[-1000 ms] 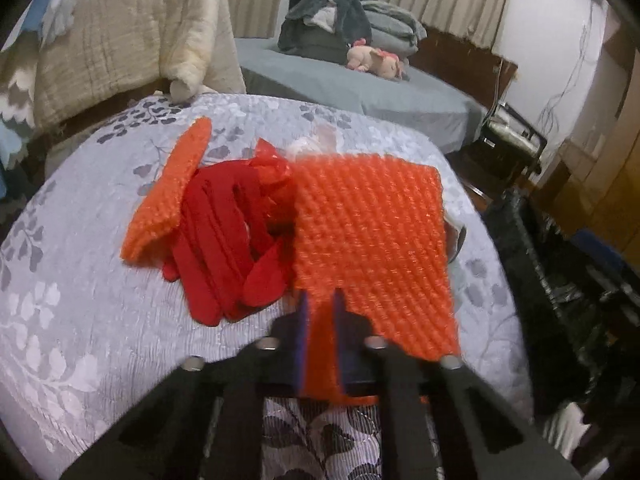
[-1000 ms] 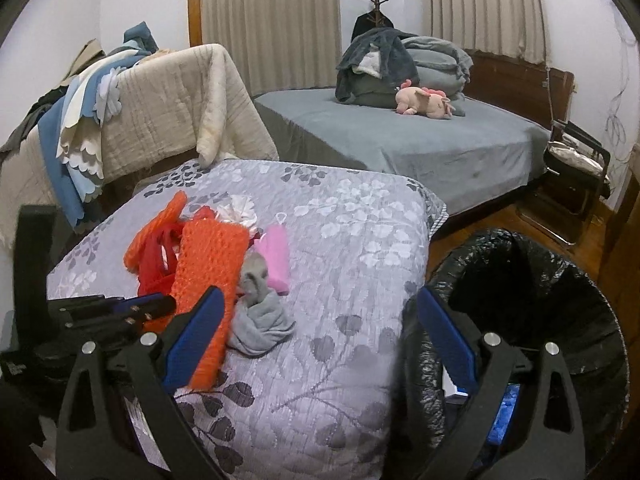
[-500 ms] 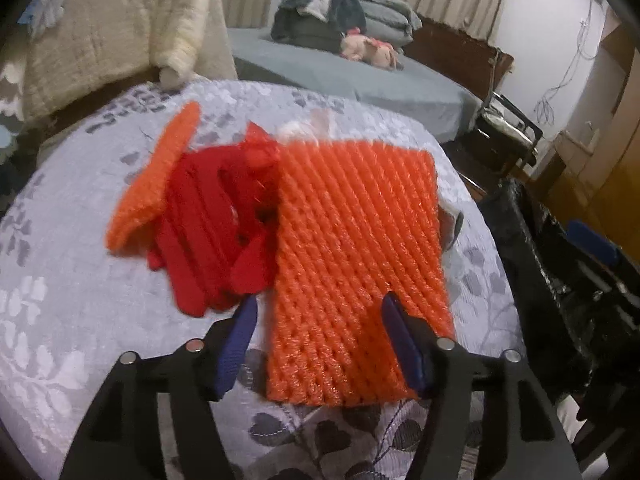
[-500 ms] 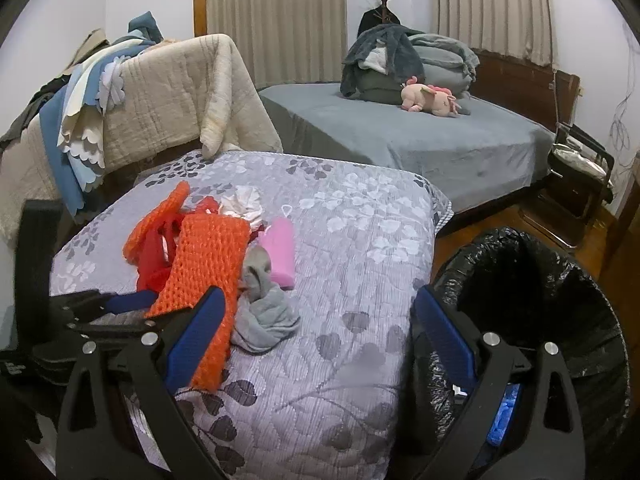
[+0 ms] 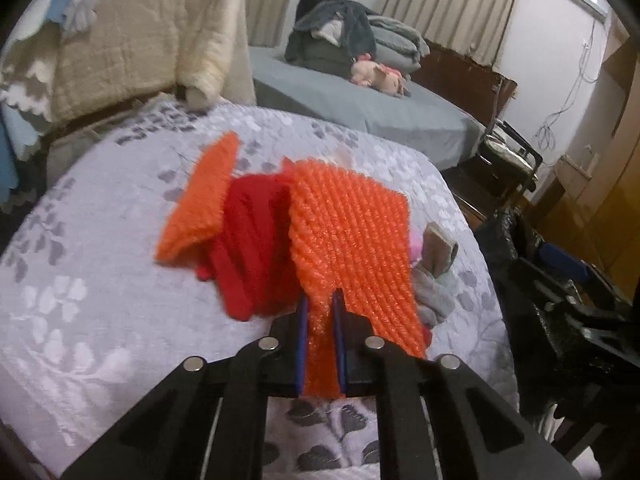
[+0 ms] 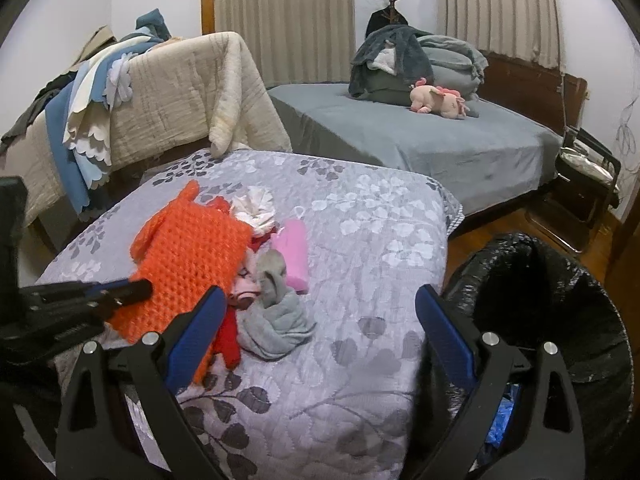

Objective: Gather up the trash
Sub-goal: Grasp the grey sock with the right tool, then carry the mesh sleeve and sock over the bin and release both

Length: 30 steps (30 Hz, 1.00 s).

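Note:
An orange foam net sheet point(image 5: 352, 240) lies on a pile of trash on the floral quilt point(image 5: 80, 280). My left gripper point(image 5: 319, 312) is shut on the sheet's near edge and lifts it slightly; it shows in the right wrist view point(image 6: 120, 292) too, on the sheet point(image 6: 192, 256). Under and beside the sheet lie red strips point(image 5: 248, 248), a second orange net piece point(image 5: 204, 204), a grey rag point(image 6: 276, 312), a pink pouch point(image 6: 294, 252) and white crumpled paper point(image 6: 254, 210). My right gripper point(image 6: 318, 336) is open and empty above the quilt's near edge.
A black-lined trash bin point(image 6: 548, 300) stands on the floor right of the quilt, with blue items inside. A blanket-draped rail point(image 6: 172, 84) stands behind the quilt. A grey bed point(image 6: 420, 136) with clothes and a pink plush lies beyond. A dark chair point(image 6: 588, 172) is at far right.
My left gripper was shut on the orange sheet, opened around it half a second ago, and is now shut on its near edge again. The sheet has risen a little, uncovering a pink item.

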Motion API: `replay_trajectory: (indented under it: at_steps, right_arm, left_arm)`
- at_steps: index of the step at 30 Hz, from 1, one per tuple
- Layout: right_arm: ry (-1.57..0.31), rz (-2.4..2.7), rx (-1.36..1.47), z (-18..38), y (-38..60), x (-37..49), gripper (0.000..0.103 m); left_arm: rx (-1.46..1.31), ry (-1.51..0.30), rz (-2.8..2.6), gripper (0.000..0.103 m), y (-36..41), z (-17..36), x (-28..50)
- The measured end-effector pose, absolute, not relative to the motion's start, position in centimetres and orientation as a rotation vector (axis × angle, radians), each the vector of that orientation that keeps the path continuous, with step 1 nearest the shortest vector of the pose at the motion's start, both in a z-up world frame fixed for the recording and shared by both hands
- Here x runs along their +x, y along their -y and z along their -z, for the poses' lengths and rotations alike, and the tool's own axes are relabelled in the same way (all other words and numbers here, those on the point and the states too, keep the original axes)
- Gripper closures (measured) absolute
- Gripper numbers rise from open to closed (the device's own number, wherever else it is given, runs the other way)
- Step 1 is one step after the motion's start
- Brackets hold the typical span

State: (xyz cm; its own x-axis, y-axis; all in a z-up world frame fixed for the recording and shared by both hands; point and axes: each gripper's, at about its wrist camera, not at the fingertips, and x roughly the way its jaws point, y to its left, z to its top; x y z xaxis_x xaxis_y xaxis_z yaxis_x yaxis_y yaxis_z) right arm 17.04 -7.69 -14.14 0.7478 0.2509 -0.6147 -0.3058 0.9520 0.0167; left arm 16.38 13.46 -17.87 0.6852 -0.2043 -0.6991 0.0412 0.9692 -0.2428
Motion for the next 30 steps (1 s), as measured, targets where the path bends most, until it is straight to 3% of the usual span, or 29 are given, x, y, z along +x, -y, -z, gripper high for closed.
replay_trajectory:
  at_steps: [3, 12, 14, 19, 30]
  right_arm:
    - [-0.675, -0.331, -0.096, 14.6, 6.5, 17.3, 0.018]
    - [-0.756, -0.320, -0.117, 18.1, 4.4, 19.1, 0.022]
    - [-0.789, -0.311, -0.100, 18.9, 4.4, 19.8, 0.028]
    - [-0.862, -0.374, -0.068, 19.9, 4.4, 20.4, 0.057]
    - [-0.771, -0.395, -0.057, 15.8, 5.2, 18.7, 0.061]
  left_arm:
    - [-0.203, -0.786, 0.104, 0.092, -14.6, 17.2, 15.6]
    - [-0.175, -0.802, 0.067, 0.092, -15.9, 17.9, 14.9]
    - [-0.170, -0.800, 0.070, 0.092, -15.8, 17.8, 14.8]
    - [-0.171, -0.791, 0.080, 0.092, -15.5, 17.4, 14.8]
    - [-0.160, -0.751, 0.099, 0.092, -13.9, 15.5, 14.5]
